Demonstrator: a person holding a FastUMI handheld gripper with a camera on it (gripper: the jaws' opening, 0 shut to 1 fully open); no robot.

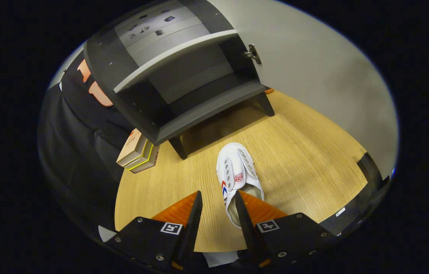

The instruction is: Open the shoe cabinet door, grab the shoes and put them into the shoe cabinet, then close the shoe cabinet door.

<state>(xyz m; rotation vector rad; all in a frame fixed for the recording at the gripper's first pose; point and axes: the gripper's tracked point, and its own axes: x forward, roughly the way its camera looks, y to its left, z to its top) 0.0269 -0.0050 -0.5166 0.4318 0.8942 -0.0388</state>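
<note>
Here, fingers (pixel 218 198) apart, straddling white canvas shoe's (pixel 236 176) heel side; dark laminate cabinet (pixel 169 76) door (pixel 313 64) open beyond.

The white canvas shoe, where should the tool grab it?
Best guess: pinch the side wall of the white canvas shoe at its open heel end, coming from above and behind. The heel opening faces the open tool, whose right finger already sits over it. The toe points at the grey shoe cabinet.

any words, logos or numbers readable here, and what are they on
No text can be read.
Shoe: small red tongue logo, blurred.
Boxes beside the cabinet: print too small.
Claw, open around the shoe's heel: square coded markers, no words.
</note>
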